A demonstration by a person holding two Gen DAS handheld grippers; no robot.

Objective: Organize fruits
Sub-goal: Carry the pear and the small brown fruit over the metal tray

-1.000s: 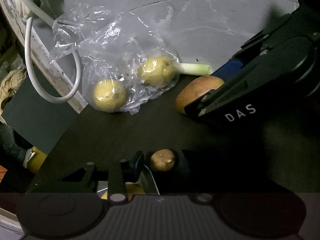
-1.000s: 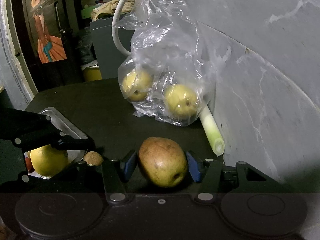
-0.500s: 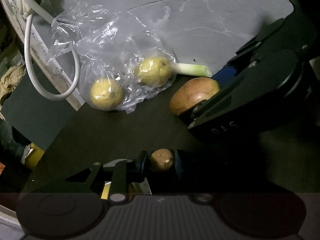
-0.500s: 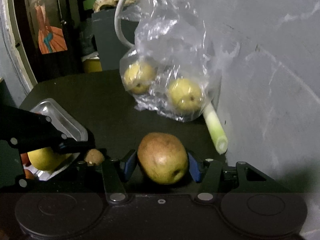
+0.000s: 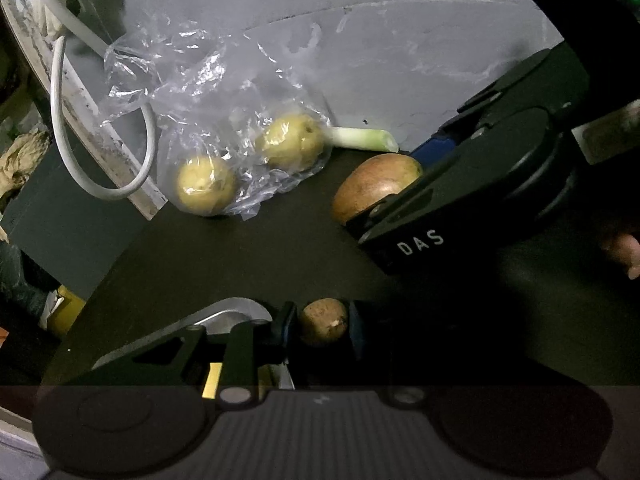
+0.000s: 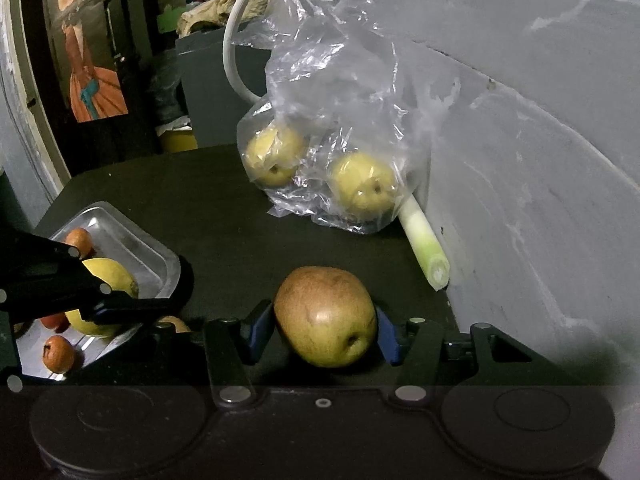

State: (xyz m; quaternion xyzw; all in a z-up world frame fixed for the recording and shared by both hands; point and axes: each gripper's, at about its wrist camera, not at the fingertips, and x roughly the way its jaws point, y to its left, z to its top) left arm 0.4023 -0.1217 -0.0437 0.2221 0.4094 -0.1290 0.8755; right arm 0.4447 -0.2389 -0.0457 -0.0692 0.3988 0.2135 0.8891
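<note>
Right wrist: round russet pear (image 6: 326,316) between blue jaws

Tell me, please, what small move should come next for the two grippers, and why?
Probably carry both fruits to the metal tray. The left gripper is shut on the small brown fruit, the right gripper on the large reddish-brown pear, and the tray holds other fruit already.

My tray (image 6: 120,224) is shiny bare metal; the bag (image 6: 344,92) is thin, crinkled clear plastic, glinting. The table (image 5: 248,260) looks matt and dark. The pear (image 6: 326,316) I hold has smooth, faintly glossy skin; the wall (image 6: 520,120) is rough and scuffed.
</note>
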